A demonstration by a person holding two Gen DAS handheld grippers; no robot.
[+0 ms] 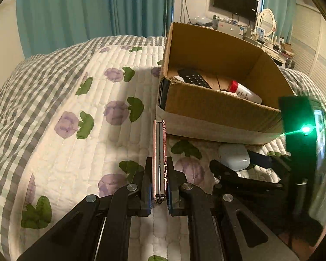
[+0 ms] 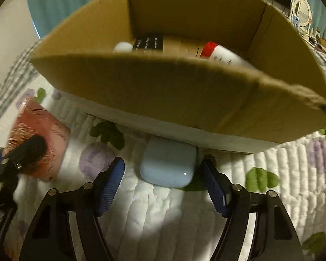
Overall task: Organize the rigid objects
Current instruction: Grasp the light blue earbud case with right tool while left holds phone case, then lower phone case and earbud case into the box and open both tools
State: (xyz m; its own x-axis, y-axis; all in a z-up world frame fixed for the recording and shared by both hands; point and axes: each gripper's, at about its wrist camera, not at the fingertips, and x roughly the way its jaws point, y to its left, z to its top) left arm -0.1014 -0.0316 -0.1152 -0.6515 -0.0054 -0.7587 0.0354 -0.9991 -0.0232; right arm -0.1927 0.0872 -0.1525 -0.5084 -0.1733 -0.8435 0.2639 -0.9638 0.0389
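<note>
One cardboard box, one remote, one red-capped bottle, one pink case, one pale blue case.

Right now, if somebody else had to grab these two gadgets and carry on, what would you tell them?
Left gripper: shut on the pink phone, held on edge above the quilt.
Right gripper: open, fingers either side of the pale blue earbud case, not yet gripping.
Done: remote control, red-capped bottle and a white item lie in the cardboard box.
Left: box the phone, then grasp and box the case.
</note>
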